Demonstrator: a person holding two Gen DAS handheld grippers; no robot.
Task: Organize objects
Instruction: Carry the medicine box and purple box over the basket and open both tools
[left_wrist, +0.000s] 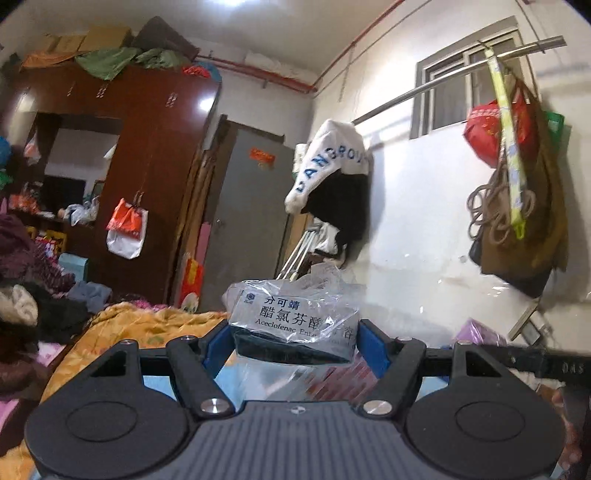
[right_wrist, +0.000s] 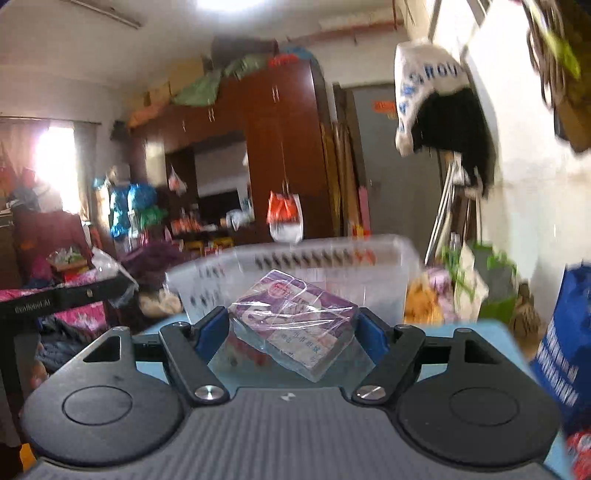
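Observation:
In the left wrist view my left gripper (left_wrist: 295, 341) is shut on a grey and white medicine box (left_wrist: 291, 325) wrapped in clear plastic. The blue pads press on its two ends and the box is lifted clear of the blue table (left_wrist: 236, 380). In the right wrist view my right gripper (right_wrist: 293, 328) is shut on a purple medicine box (right_wrist: 291, 321), also in clear plastic, held tilted between the pads. Just beyond it stands a clear plastic basket (right_wrist: 295, 266) on the blue table (right_wrist: 461, 332).
A bed with an orange quilt (left_wrist: 140, 328) and piled clothes (left_wrist: 33, 288) lies left. A dark wardrobe (left_wrist: 147, 155) and a grey door (left_wrist: 251, 221) stand behind. Bags (left_wrist: 517, 177) and clothes (left_wrist: 332, 177) hang on the white wall. A blue bag (right_wrist: 565, 350) stands at the right.

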